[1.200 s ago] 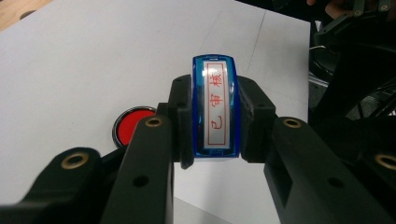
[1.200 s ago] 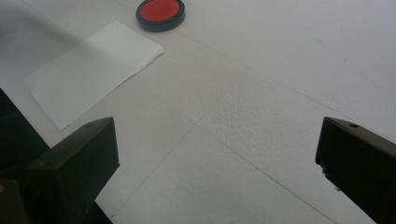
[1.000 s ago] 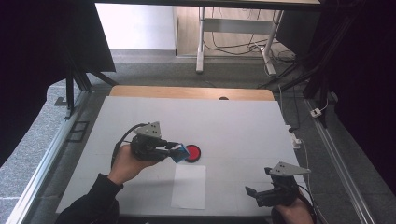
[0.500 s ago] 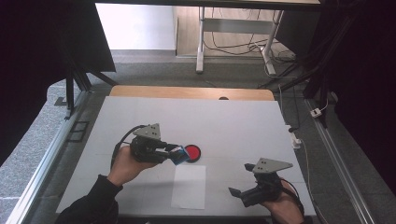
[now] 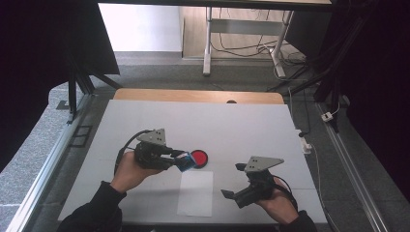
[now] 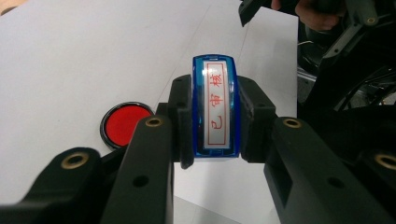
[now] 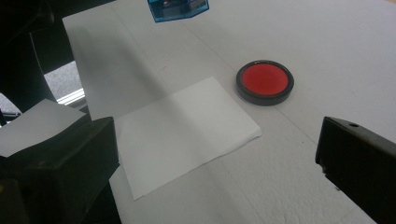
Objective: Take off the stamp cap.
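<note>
My left gripper [image 5: 182, 161] [image 6: 216, 122] is shut on a blue stamp [image 5: 185, 163] [image 6: 216, 107] with a white label of red characters, held just above the table. A round red ink pad [image 5: 198, 157] [image 6: 125, 123] [image 7: 264, 80] lies right beside the stamp, on its far side. A white sheet of paper [image 5: 195, 192] [image 7: 182, 130] lies flat near the front edge, below the stamp [image 7: 178, 9]. My right gripper [image 5: 233, 180] [image 7: 212, 161] hovers low at the paper's right side, jaws wide open with nothing between them, pointing left toward the paper.
The white tabletop [image 5: 232, 125] has a wooden strip [image 5: 193, 95] along its far edge. Beyond it stand metal desk legs [image 5: 208, 43] and loose cables on the floor. Black curtains hang on both sides, and an aluminium rail [image 5: 43, 179] runs along the left.
My right gripper has moved left along the front of the table, closer to the paper. The left gripper and the stamp have stayed where they were.
</note>
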Action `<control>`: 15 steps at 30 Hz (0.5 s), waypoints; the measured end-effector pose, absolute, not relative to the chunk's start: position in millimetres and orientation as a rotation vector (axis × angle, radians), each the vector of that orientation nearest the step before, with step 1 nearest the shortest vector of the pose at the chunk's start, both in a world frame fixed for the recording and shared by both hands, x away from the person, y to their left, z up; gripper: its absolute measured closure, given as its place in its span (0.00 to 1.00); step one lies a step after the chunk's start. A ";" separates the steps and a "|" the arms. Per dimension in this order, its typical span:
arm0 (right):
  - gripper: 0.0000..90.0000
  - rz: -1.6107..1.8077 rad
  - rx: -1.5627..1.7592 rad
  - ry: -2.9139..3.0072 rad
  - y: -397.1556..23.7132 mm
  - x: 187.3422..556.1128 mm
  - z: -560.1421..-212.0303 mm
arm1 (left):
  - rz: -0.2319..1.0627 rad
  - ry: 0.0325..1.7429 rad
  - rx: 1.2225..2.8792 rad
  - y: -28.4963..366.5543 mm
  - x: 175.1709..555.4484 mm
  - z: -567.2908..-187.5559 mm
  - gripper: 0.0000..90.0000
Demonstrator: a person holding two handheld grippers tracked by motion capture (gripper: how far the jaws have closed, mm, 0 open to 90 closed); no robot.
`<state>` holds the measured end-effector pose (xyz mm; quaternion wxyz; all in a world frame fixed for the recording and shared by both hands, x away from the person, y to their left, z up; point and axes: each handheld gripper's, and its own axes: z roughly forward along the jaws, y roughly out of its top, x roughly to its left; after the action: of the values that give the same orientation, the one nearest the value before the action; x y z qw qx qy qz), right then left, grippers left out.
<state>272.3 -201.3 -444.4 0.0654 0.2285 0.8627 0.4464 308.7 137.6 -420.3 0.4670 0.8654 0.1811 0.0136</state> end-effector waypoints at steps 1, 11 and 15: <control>0.00 1.346 0.683 2.604 -199.0 273.3 -444.5 | 0.033 0.445 2.122 137.4 308.6 -420.3 0.78; 0.00 1.375 0.619 2.658 -169.3 285.4 -445.2 | 0.029 0.430 2.117 137.9 308.0 -419.1 0.78; 0.00 1.374 0.587 2.683 -160.6 291.0 -445.6 | 0.022 0.415 2.115 137.8 307.9 -418.9 0.78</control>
<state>291.0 -160.6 -445.6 0.0352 0.1910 0.8731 0.4471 307.9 137.8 -418.9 0.4735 0.8642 0.1696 0.0089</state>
